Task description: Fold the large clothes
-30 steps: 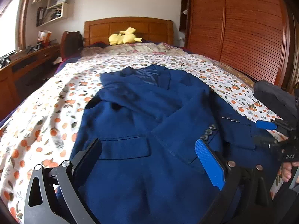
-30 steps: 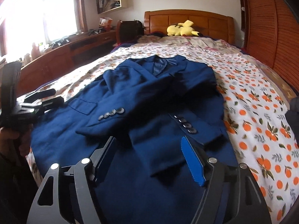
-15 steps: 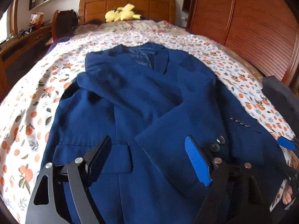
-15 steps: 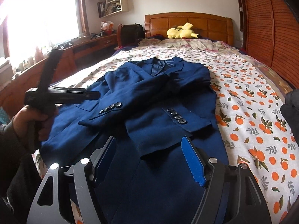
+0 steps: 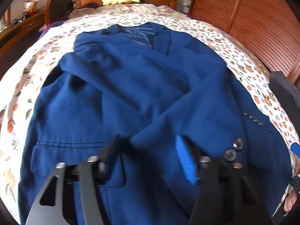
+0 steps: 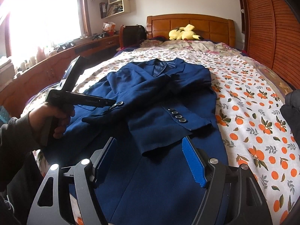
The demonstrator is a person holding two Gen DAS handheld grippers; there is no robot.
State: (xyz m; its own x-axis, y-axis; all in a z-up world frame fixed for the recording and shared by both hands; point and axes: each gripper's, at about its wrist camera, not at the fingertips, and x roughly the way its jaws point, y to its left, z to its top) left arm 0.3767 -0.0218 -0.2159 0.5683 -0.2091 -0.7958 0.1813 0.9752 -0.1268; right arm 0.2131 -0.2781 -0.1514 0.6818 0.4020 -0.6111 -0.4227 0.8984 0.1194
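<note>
A: Two grippers are over one jacket. On the left side, the left gripper (image 5: 148, 150) hangs low above the blue jacket (image 5: 131, 93), and its fingers (image 5: 184, 161) are spread apart with nothing between them. I think the cloth is not touched yet, but that view is blurred, so I cannot be sure.

B: And what lies directly ahead of those fingers?

A: The end of a folded sleeve (image 5: 168, 127), just in front of the gap and a little to the right of it. The pocket flap (image 5: 75, 150) is to the left of the fingers.

B: How does the jacket lie?

A: Flat on the bed (image 6: 253, 112), front side up, both sleeves crossed over the chest. Its long axis runs straight away from both pairs of fingers, with the collar (image 6: 161, 65) at the far end and the hem under the fingers.

B: Now the right side?

A: The right gripper (image 6: 150, 150) is also spread wide and holds nothing. It is higher above the hem, and the second sleeve cuff (image 6: 187, 120) lies just beyond its fingertips, a little to the right.

B: Which hand is nearer?

A: In my judgement the left one. The hem should probably be pinched at both corners and carried toward the collar.
</note>
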